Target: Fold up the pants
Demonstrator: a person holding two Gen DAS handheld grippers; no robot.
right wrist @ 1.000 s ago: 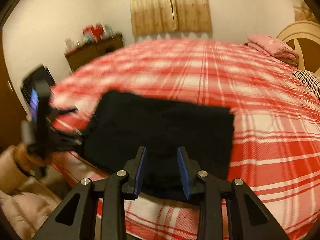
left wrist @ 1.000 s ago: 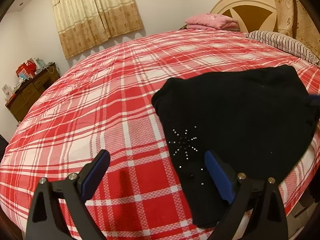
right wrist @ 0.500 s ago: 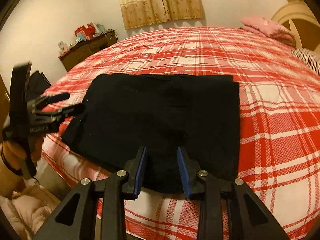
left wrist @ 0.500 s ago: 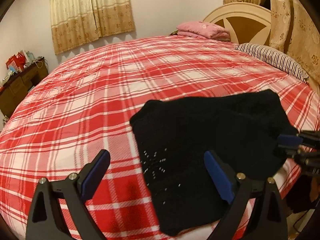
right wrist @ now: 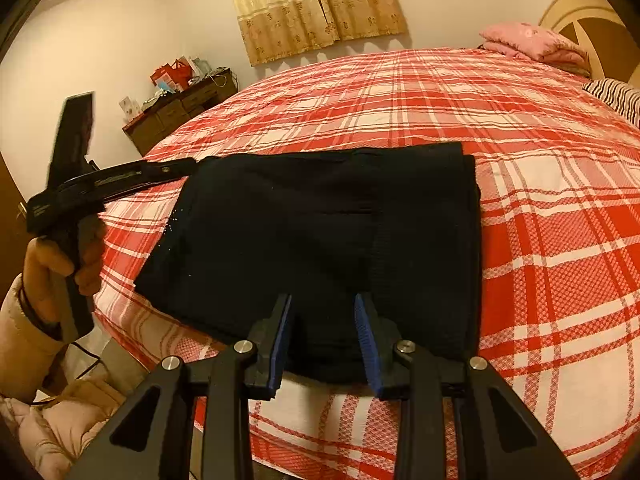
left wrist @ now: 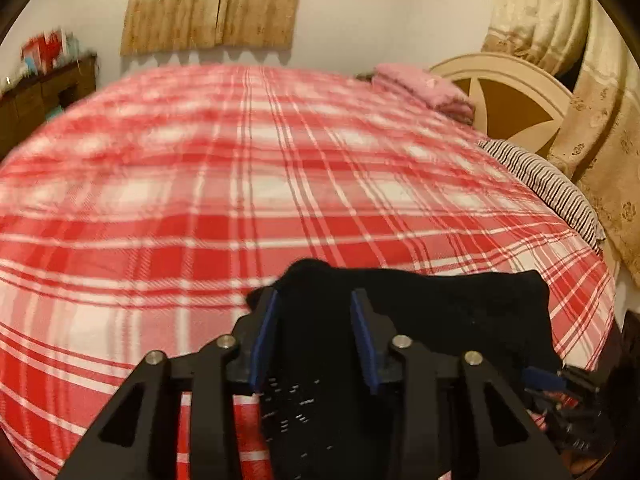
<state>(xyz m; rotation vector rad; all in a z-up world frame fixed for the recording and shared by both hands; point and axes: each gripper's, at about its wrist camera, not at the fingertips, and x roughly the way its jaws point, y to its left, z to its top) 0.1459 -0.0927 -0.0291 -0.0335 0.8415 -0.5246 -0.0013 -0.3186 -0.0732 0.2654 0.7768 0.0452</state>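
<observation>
lying folded on the red plaid bed [right wrist: 540, 240], near its front edge: black pants [right wrist: 320, 240]. closing in just now on the left corner of the pants, lifting a bunched bit of cloth between the jaws: left gripper [left wrist: 314, 308]. showing from the right wrist view too, reaching in from the left to the far left corner, gripped by a hand [right wrist: 60, 268] in a puffy pale sleeve. pinching the near edge of the pants with jaws narrow, black cloth filling the gap: right gripper [right wrist: 324, 312]. sitting far back by the headboard [left wrist: 516, 96]: pink folded blanket [right wrist: 536, 44] and striped pillow [left wrist: 548, 184]. hanging on the wall: tan curtain [right wrist: 316, 4].
</observation>
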